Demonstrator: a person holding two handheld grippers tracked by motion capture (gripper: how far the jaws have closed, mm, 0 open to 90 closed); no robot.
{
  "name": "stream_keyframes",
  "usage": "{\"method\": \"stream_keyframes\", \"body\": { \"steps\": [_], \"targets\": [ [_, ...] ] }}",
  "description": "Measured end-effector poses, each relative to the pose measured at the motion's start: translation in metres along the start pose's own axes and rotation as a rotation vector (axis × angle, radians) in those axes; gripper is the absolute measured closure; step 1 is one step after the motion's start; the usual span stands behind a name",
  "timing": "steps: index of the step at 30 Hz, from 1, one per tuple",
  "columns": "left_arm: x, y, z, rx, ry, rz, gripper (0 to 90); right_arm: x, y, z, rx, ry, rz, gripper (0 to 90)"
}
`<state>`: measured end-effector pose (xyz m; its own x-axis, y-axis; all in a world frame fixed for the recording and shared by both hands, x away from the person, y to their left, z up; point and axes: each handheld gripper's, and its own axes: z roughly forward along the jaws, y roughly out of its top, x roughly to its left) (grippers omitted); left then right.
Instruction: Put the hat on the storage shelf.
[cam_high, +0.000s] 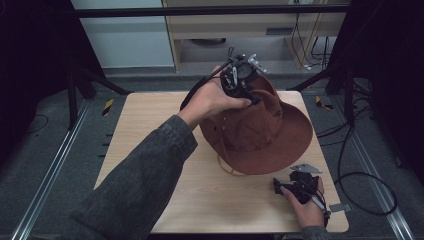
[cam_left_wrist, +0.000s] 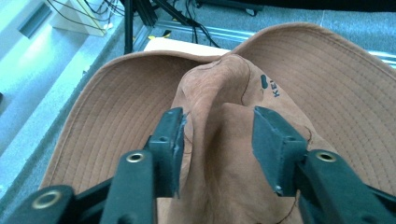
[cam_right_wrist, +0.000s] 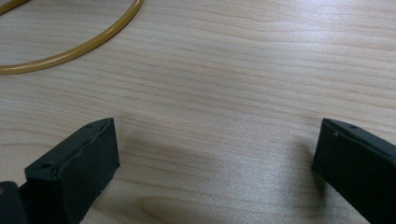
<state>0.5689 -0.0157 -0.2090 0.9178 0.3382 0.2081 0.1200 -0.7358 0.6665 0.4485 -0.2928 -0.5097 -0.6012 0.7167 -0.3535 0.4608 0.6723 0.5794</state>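
Observation:
A brown wide-brimmed hat (cam_high: 260, 132) rests on the wooden table (cam_high: 150, 125), toward its far right. My left gripper (cam_high: 252, 97) comes down on the top of the hat from the far side. In the left gripper view its jaws (cam_left_wrist: 217, 135) pinch the raised ridge of the crown (cam_left_wrist: 219, 93), with fabric pressed between both pads. My right gripper (cam_high: 276, 186) is near the table's front right corner, just in front of the brim. It stands open over bare wood (cam_right_wrist: 215, 154), holding nothing. The hat's tan cord (cam_right_wrist: 70, 53) loops on the table ahead of it.
The cord (cam_high: 227, 167) hangs out from under the brim onto the table. A person's grey sleeve (cam_high: 140, 180) crosses the table's left half. Black frame legs and cables (cam_high: 360, 175) lie on the floor around the table. Bare wood lies at front centre.

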Motion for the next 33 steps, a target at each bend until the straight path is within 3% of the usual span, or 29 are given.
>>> {"method": "stream_keyframes", "body": {
  "steps": [6, 8, 12, 21, 27, 33],
  "targets": [
    [-0.002, 0.0, -0.007, -0.019, 0.016, -0.005, 37.3, -0.001, 0.0, 0.0, 0.0, 0.0, -0.005, 0.5],
    [-0.002, -0.002, -0.011, -0.027, 0.016, -0.021, 24.1, -0.001, 0.0, 0.0, 0.0, 0.0, -0.005, 0.4],
    [-0.002, -0.005, -0.016, -0.039, 0.02, -0.033, 14.0, -0.001, 0.0, 0.0, 0.0, 0.0, -0.005, 0.4],
    [-0.006, -0.026, -0.045, -0.083, 0.027, -0.05, 8.4, -0.001, 0.0, 0.0, -0.001, 0.0, -0.005, 0.4],
    [-0.005, -0.045, -0.065, -0.111, 0.056, -0.065, 7.9, -0.001, 0.0, 0.0, 0.0, 0.0, -0.005, 0.5],
    [0.004, -0.074, -0.082, -0.121, 0.084, -0.107, 7.2, 0.0, 0.0, 0.0, 0.001, -0.001, -0.004, 0.5]
  ]
}}
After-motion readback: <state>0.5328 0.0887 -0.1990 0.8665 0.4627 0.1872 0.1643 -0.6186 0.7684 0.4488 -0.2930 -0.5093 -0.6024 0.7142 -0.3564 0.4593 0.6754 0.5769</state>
